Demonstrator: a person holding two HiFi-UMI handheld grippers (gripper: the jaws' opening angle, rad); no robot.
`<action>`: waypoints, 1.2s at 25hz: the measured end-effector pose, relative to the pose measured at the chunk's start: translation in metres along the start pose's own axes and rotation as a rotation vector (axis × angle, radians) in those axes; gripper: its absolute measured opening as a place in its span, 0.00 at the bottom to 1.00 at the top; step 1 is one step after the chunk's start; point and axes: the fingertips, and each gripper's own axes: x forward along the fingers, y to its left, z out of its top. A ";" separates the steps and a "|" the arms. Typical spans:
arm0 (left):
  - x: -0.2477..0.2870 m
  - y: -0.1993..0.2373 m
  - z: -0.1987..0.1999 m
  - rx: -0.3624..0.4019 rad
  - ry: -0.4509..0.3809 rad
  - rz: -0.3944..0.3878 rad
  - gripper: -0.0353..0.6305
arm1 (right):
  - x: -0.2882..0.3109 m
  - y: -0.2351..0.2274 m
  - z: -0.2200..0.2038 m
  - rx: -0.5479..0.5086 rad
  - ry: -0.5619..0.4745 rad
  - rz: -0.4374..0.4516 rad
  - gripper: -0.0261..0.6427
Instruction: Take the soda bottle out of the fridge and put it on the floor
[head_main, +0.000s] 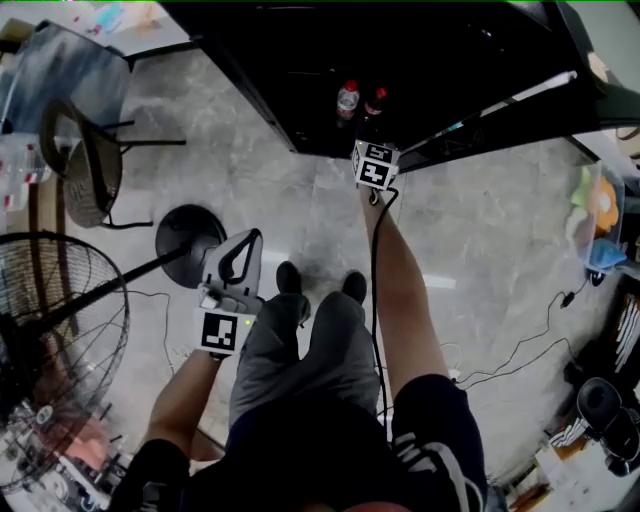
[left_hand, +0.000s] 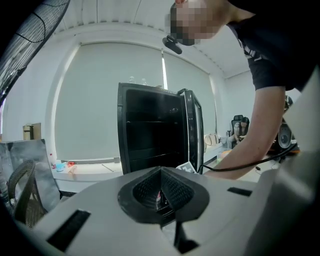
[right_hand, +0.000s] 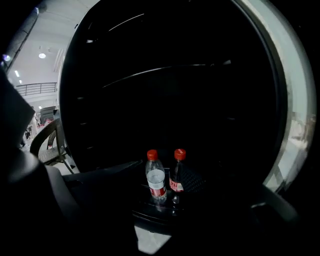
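The black fridge (head_main: 420, 60) stands open, and two red-capped bottles stand on its bottom shelf. The dark soda bottle (head_main: 375, 104) (right_hand: 177, 177) is on the right, with a clear water bottle (head_main: 347, 100) (right_hand: 156, 181) right beside it on the left. My right gripper (head_main: 366, 128) (right_hand: 166, 189) reaches low into the fridge. It is open, its jaws dark on either side just short of the bottles, and nothing is held. My left gripper (head_main: 243, 250) (left_hand: 161, 194) hangs back over the floor by the person's left knee, shut and empty, pointing toward the fridge (left_hand: 150, 130).
The fridge door (head_main: 520, 100) swings out to the right. A standing fan (head_main: 50, 340) with its round base (head_main: 185, 238) and a chair (head_main: 90, 170) are at the left. Cables (head_main: 520, 345) trail across the grey floor at the right. The person's feet (head_main: 320, 285) stand just before the fridge.
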 end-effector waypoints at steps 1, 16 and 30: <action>0.001 0.001 -0.002 0.002 0.002 0.001 0.09 | 0.006 -0.002 -0.003 -0.001 0.002 -0.005 0.40; 0.014 0.016 -0.040 0.038 -0.008 0.017 0.09 | 0.082 -0.036 -0.027 -0.023 0.010 -0.147 0.42; 0.021 0.026 -0.064 0.054 -0.012 0.021 0.09 | 0.110 -0.042 -0.046 -0.171 0.030 -0.237 0.49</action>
